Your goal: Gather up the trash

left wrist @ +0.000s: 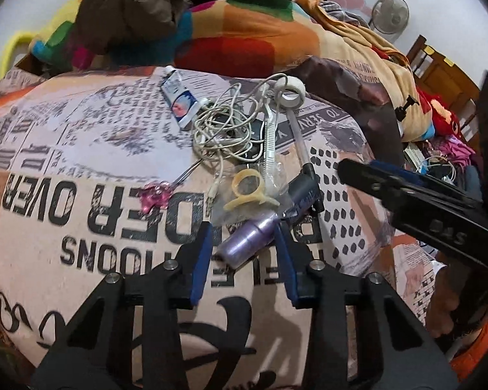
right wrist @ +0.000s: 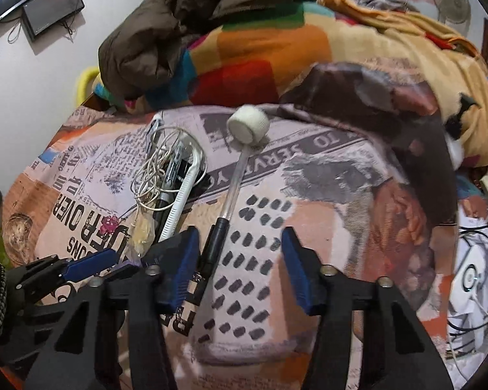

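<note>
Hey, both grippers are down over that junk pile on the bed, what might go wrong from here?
1. The left gripper straddles the purple tube, whose far end lies under a clear plastic bag, so the bag may drag along.
2. The right gripper has the black-capped pen hard against one finger, so it may slip out.
3. The tangled white cable could snag.
</note>
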`<state>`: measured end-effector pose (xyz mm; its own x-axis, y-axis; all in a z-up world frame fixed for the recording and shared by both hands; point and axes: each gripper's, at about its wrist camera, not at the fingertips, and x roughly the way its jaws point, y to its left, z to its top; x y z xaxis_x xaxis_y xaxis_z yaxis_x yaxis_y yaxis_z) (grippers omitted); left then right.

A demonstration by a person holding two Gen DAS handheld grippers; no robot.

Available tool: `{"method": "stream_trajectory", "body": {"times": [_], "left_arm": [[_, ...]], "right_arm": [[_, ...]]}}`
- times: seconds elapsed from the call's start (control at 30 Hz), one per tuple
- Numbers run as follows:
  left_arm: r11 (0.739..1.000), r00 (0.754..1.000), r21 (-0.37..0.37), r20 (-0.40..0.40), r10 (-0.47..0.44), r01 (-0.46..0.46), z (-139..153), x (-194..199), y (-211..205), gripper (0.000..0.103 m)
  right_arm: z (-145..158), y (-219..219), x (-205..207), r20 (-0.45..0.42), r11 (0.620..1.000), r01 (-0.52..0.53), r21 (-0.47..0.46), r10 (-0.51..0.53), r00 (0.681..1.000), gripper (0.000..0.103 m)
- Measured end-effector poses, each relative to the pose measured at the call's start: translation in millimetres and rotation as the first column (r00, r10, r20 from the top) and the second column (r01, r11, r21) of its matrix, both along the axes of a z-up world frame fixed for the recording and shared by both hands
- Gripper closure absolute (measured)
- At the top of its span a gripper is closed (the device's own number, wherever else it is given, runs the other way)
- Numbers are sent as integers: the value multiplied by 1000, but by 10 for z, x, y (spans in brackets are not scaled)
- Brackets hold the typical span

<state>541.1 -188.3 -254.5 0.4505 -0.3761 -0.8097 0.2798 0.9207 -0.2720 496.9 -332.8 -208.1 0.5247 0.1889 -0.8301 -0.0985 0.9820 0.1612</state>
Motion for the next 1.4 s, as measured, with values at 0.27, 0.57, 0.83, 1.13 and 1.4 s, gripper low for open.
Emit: {"method": "stream_trajectory", "body": {"times": [0.27,0.57,0.83,1.13,1.4], "left_arm": [[999,998,-5,30,-46,46,-61,-12,-17,71],[999,998,-10,31,-50,50,-95,-127,-48,76],[997,997,10,-3,-72,72,-65,-369,-135,84],[993,993,59,-75,-93,97,-51,-524,-183,83],[995,997,75,-52,-55,59,-19,-287,-282,69]], "right_arm": [[-140,121,94,-34,999,-42,-10,42,999,70],[-201,224,38,-9,995,-83,-50,82,997,92],[-199,17,-139,-95,999,-22,42,26,995,94],[-197,-10,-637,-156,998,25,63,-14,988,94],[-205,32,-697,-114,1000,2,10,-1,993,94]]}}
